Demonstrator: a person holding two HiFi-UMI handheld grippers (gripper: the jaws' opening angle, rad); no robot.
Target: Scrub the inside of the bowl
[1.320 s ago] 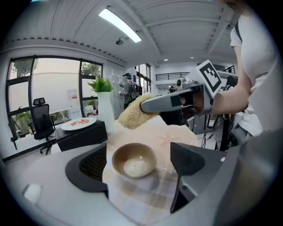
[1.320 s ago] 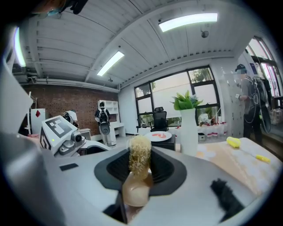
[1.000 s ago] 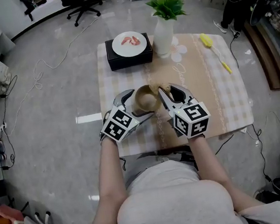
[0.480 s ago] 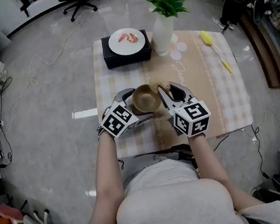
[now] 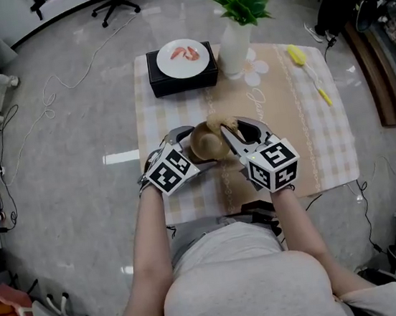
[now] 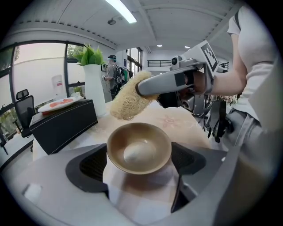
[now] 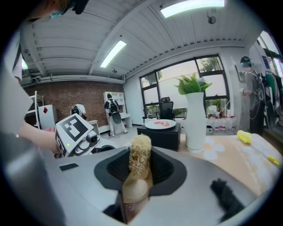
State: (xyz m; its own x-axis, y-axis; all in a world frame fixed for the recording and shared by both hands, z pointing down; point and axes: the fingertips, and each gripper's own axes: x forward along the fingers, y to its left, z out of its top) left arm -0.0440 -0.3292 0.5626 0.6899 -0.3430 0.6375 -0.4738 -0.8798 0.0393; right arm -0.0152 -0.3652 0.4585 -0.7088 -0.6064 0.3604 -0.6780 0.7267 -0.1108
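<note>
A tan bowl [image 5: 205, 144] sits between the jaws of my left gripper [image 5: 195, 149], tilted so its inside [image 6: 139, 148] faces the left gripper view. The jaws have just been closing and both pads press its sides. My right gripper [image 5: 237, 128] is shut on the wooden handle [image 7: 135, 190] of a loofah scrubber [image 7: 139, 155]. The scrubber head [image 6: 128, 102] hangs just above the bowl's far rim, outside the hollow. In the right gripper view the left gripper's marker cube [image 7: 73, 132] shows at the left.
At the back of the checked tablecloth [image 5: 311, 139] stand a black box with a white plate of pink food [image 5: 182, 58] and a white vase with a green plant [image 5: 234, 37]. A yellow brush [image 5: 306, 71] lies at the right. An office chair and cables are on the floor.
My left gripper with the bowl has shifted slightly toward the right gripper. The scrubber stays by the bowl's far rim and the right gripper has barely moved.
</note>
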